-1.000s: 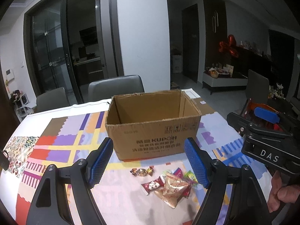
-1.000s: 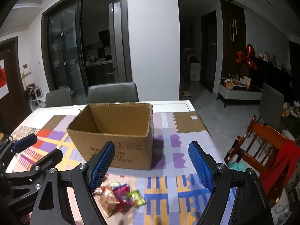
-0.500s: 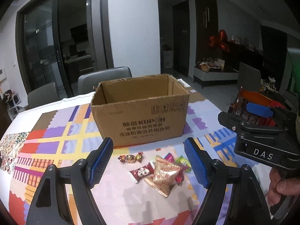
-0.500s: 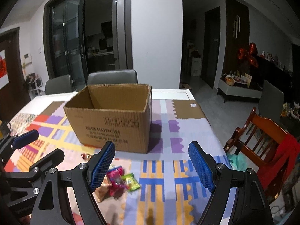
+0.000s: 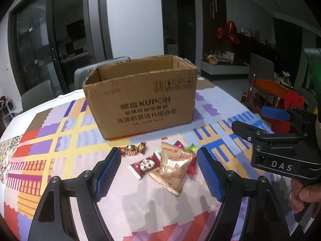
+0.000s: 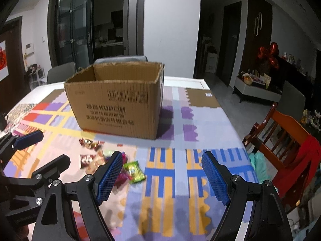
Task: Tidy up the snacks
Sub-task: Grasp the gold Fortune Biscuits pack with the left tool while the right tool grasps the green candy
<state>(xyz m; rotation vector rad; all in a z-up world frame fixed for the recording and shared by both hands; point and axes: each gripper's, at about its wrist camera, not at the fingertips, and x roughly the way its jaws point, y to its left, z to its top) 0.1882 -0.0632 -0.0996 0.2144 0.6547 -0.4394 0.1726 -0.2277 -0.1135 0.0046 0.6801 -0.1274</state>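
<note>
The left tongs [image 5: 159, 166] stood wide with nothing between their blue pads, hanging above a small heap of snacks [image 5: 170, 164] on the patterned desk [image 5: 50, 140]. The heap lay just near of the open cardboard box [image 5: 140, 98], whose inside floor was hidden by its front wall. A gold packet [image 5: 172, 166] covered part of a pink wrapper beneath it. The right tongs [image 6: 161, 174] were also wide and empty, over bare cloth to the right of the heap; their left pad hid some sweets, and a green packet [image 6: 134, 171] there was blurred. A hand [image 5: 305, 192] was cut off at the frame's edge.
</note>
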